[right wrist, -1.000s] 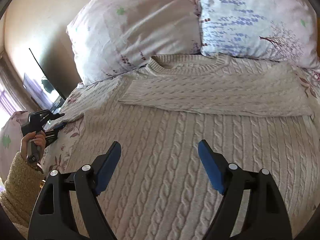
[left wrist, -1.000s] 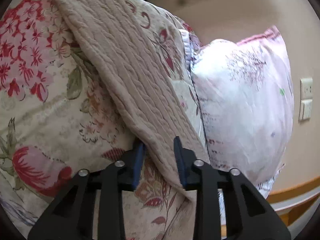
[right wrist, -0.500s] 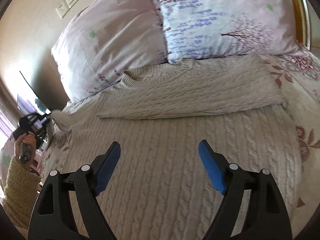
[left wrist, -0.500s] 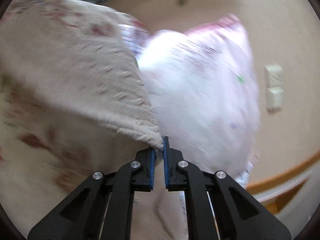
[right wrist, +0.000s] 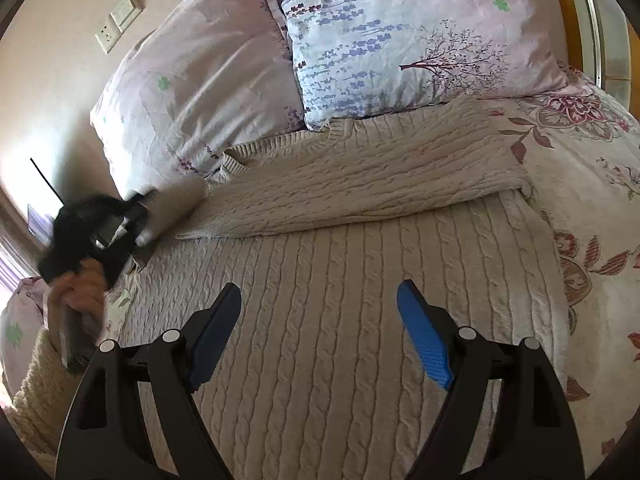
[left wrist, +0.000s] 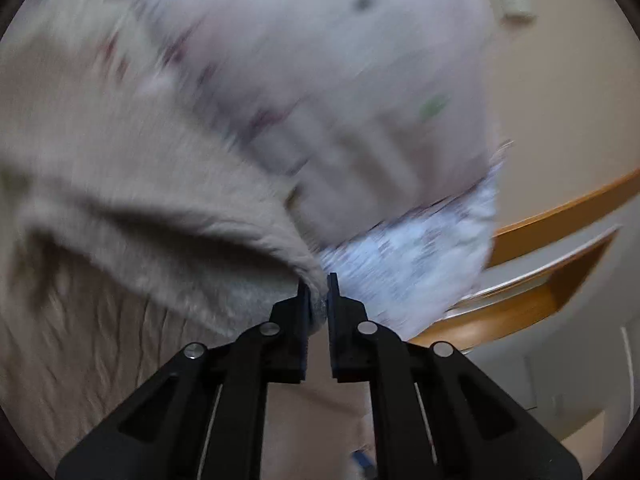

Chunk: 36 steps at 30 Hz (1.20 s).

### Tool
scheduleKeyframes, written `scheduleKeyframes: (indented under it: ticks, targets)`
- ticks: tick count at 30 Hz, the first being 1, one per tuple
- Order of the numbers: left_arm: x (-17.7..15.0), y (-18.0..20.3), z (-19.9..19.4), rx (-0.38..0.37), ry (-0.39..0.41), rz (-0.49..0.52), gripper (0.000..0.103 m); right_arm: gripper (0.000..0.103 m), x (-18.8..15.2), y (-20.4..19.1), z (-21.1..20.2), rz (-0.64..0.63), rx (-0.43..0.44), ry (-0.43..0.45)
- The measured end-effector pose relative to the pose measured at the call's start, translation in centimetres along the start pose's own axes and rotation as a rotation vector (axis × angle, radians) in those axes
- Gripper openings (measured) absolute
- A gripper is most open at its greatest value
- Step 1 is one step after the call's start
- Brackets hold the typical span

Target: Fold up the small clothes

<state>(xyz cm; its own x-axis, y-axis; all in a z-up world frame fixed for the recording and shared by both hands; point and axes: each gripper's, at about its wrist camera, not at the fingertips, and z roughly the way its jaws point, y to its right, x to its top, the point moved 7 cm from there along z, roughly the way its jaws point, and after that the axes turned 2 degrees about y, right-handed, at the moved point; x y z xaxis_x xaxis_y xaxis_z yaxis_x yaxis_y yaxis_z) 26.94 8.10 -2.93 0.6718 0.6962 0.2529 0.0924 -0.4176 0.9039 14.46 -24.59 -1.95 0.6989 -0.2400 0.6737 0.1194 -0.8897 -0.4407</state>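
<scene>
A beige cable-knit sweater lies flat on the bed, neck toward the pillows, one sleeve folded across the chest. My left gripper is shut on the end of the other sleeve and holds it lifted; this view is blurred. In the right wrist view the left gripper is at the sweater's left side with the sleeve end in it. My right gripper is open and empty above the sweater's lower body.
Two floral pillows lean at the head of the bed behind the sweater. A floral bedspread shows to the right. A wooden bed frame and a wall with outlets are behind.
My left gripper has shut on the sleeve end, lifted it and carried it in over the sweater. My right gripper has stayed open and shifted a little over the sweater.
</scene>
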Motion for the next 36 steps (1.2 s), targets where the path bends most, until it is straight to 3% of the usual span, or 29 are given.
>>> scheduleKeyframes:
  ticks: [2, 4, 8, 14, 17, 18, 21, 25, 30, 32, 33, 34, 36]
  targets:
    - [-1.0, -1.5, 1.1, 0.039, -0.041, -0.045, 0.012, 0.082, -0.1, 0.1, -0.2, 0.003, -0.001, 0.003]
    - [-1.2, -2.5, 1.0, 0.055, -0.043, -0.082, 0.036, 0.082, -0.1, 0.3, -0.2, 0.005, -0.002, 0.002]
    - [0.9, -3.4, -1.6, 0.061, 0.045, -0.139, 0.047, 0.082, -0.3, 0.6, 0.1, 0.014, -0.001, -0.003]
    - [4.6, -5.5, -5.7, 0.114, 0.167, -0.252, 0.042, 0.082, -0.6, 0.4, 0.5, 0.013, 0.015, -0.013]
    - [6.1, -5.4, -6.1, 0.148, 0.204, -0.246, 0.027, 0.082, -0.4, 0.5, 0.4, 0.008, 0.019, -0.010]
    - [6.5, -5.2, -6.2, 0.159, 0.205, -0.227, 0.013, 0.082, -0.4, 0.5, 0.4, 0.010, 0.020, -0.008]
    - [7.2, -3.0, -5.5, 0.167, 0.205, -0.125, 0.008, 0.082, -0.2, 0.9, -0.1, 0.012, 0.017, 0.005]
    - [5.4, 3.0, -2.5, 0.088, 0.145, 0.069, 0.007, 0.082, 0.0, 1.5, -0.6, 0.019, 0.003, 0.022]
    - [-2.5, 10.6, 4.7, -0.011, -0.090, 0.371, 0.010, 0.082, 0.3, 2.6, -1.3, 0.037, -0.025, 0.042]
    - [-7.2, 11.8, 8.0, 0.010, -0.230, 0.505, 0.030, 0.082, 0.3, 3.2, -1.5, 0.047, -0.036, 0.043]
    - [-8.7, 11.9, 8.9, 0.026, -0.268, 0.552, 0.052, 0.082, 0.2, 3.4, -1.6, 0.052, -0.042, 0.043]
    - [-10.4, 12.0, 9.9, 0.045, -0.307, 0.613, 0.062, 0.082, 0.3, 3.8, -1.7, 0.059, -0.051, 0.043]
    - [-13.3, 11.9, 10.9, 0.070, -0.372, 0.738, 0.065, 0.082, 0.4, 4.4, -1.9, 0.069, -0.063, 0.041]
